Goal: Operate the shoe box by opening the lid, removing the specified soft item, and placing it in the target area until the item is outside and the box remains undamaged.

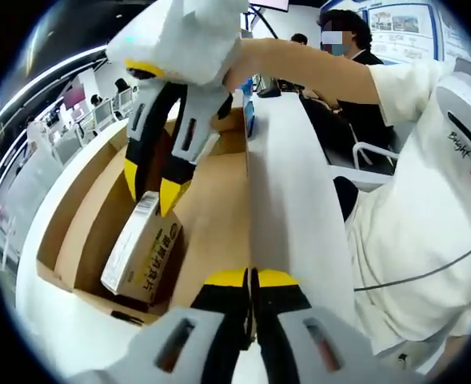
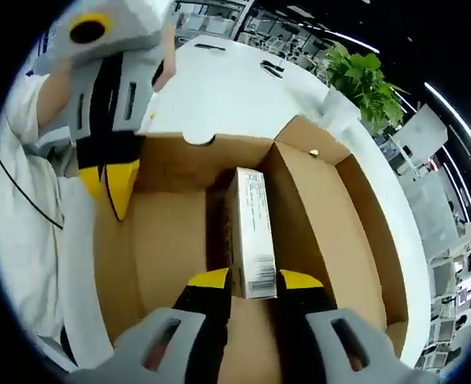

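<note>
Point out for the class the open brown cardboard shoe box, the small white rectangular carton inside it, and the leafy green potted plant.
Open brown cardboard shoe box (image 2: pixel 331 220), right gripper view, bare inner side wall.
Small white rectangular carton (image 2: pixel 249 228), right gripper view, printed top face.
Leafy green potted plant (image 2: pixel 365 84), right gripper view, middle of its foliage.

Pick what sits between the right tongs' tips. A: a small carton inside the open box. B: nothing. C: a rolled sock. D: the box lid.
A: in the right gripper view, the right tongs straddle the small carton standing in the open box.
</note>
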